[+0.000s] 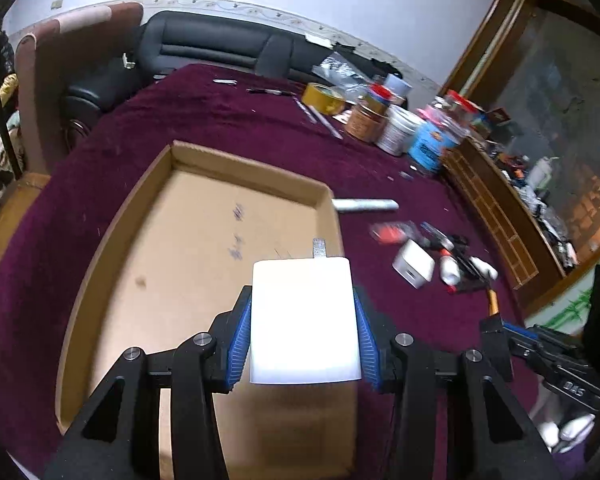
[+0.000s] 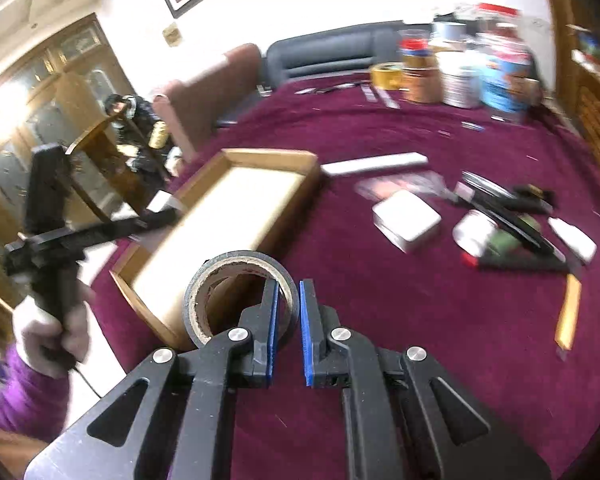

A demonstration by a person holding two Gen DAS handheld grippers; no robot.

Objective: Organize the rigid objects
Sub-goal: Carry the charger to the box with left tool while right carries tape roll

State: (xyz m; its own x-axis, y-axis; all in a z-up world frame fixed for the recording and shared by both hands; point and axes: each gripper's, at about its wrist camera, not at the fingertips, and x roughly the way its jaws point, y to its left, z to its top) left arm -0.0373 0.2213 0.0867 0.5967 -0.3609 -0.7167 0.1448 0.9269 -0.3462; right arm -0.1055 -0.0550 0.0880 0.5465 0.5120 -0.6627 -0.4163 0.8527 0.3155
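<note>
Over a worktop [image 1: 228, 120] draped in deep maroon cloth, the left tool [image 1: 303, 332] grips a white plug adapter [image 1: 304, 320] by its two flat sides, metal prong pointing away, above the near right part of a shallow cardboard tray [image 1: 172, 160]. The tray's floor lies bare and its low walls stand open on all sides, its right wall running just under the adapter. In the right wrist view the right tool [image 2: 288, 312] pinches the wall of a black tape roll [image 2: 220, 272], one finger inside the cardboard core and one outside, the roll hanging beside the tray's near corner [image 2: 168, 328]. A hand [image 2: 52, 332] in a purple sleeve holds the other tool's handle at the far left, beyond the tray. Right of the tray the cloth is clear for a stretch, then a loose cluster begins: a white bar [image 1: 366, 205] touching the tray's far right corner, a second white charger [image 1: 414, 269], a small white bottle [image 1: 450, 272] and dark items too blurred to name. Tins, tubs and a yellow tape roll [image 1: 323, 98] crowd the far right edge, by a wooden rack [image 1: 496, 216].
</note>
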